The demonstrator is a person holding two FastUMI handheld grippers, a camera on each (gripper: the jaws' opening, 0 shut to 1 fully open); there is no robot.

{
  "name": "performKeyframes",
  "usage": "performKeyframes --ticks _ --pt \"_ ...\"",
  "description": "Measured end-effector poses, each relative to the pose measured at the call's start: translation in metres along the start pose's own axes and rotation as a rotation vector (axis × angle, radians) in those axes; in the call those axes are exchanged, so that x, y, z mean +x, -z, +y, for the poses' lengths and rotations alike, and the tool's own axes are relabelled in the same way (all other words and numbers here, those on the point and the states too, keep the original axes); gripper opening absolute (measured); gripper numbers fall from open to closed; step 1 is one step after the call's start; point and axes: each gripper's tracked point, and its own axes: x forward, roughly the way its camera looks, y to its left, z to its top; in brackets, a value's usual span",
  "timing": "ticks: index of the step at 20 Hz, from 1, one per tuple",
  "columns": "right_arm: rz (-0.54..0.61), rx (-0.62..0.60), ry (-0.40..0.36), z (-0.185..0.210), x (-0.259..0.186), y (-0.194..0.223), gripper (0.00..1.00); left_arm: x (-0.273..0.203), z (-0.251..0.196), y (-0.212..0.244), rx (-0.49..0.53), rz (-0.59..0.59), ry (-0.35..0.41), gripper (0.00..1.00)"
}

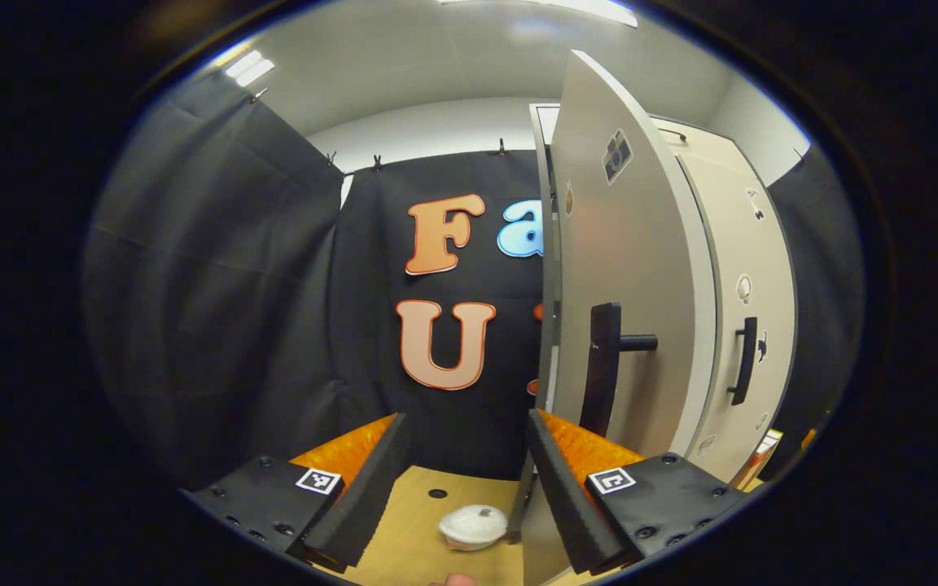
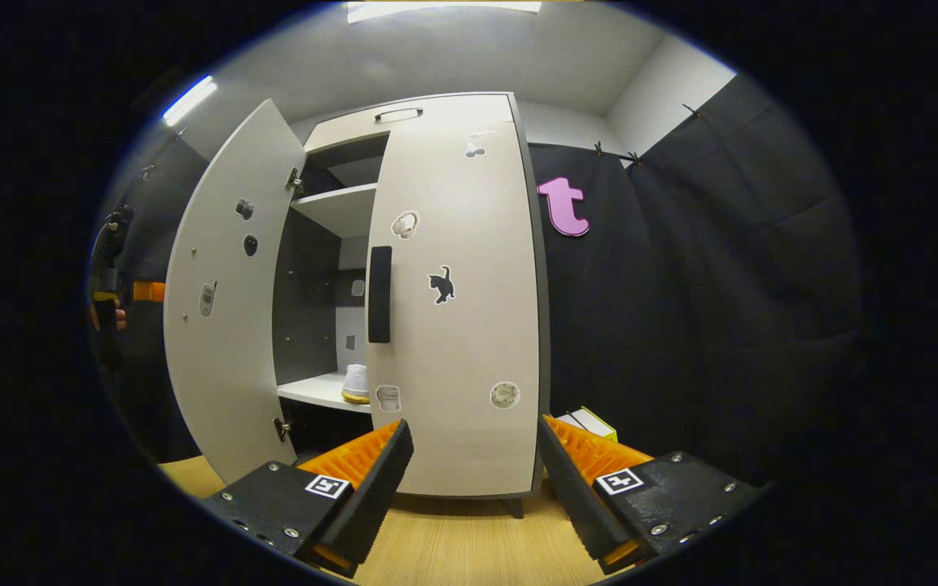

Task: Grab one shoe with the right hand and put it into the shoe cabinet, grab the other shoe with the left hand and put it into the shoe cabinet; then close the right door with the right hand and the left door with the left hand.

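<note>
The shoe cabinet (image 2: 416, 110) stands ahead of my right gripper (image 2: 475, 427), which is open and holds nothing. The cabinet's right door (image 2: 457, 325) is shut; its left door (image 2: 221, 309) stands swung out. Through the gap a white shoe with a yellow sole (image 2: 355, 384) rests on the lower shelf (image 2: 314, 392). My left gripper (image 1: 466, 419) is open and holding nothing, just left of the open left door (image 1: 632, 285), whose black handle (image 1: 603, 366) sticks out near the right finger. The left gripper (image 2: 115, 285) also shows beyond that door, held in a hand.
The shut right door (image 1: 750, 268) carries a black handle (image 1: 744, 360). A small white rounded object (image 1: 473, 525) lies on the wooden surface (image 1: 412, 521) between the left gripper's fingers; what it is I cannot tell. A yellow-green box (image 2: 591, 422) sits right of the cabinet.
</note>
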Motion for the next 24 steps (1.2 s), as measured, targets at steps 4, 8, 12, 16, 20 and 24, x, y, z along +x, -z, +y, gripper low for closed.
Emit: performKeyframes --ticks 4,8,12,16,20,24 --pt "0.0 -0.007 0.015 -0.003 -0.004 0.0 0.94 0.001 -0.026 0.002 -0.037 0.008 0.06 0.95" --pt "0.001 -0.011 0.033 -0.007 -0.008 -0.002 0.94 0.003 -0.062 0.004 -0.048 0.009 0.142 0.95" --pt "0.002 -0.011 0.058 -0.013 -0.011 -0.003 0.94 0.013 -0.095 0.007 -0.054 0.013 0.211 0.95" --pt "0.001 -0.019 0.075 -0.019 -0.012 -0.005 0.94 0.022 -0.136 0.011 -0.079 0.018 0.298 0.96" --pt "-0.004 -0.023 0.088 -0.026 -0.015 -0.006 0.94 0.042 -0.172 0.007 -0.092 0.025 0.375 0.96" --pt "-0.008 -0.021 0.104 -0.032 -0.014 -0.007 0.98 0.054 -0.197 0.021 -0.122 0.04 0.411 0.93"
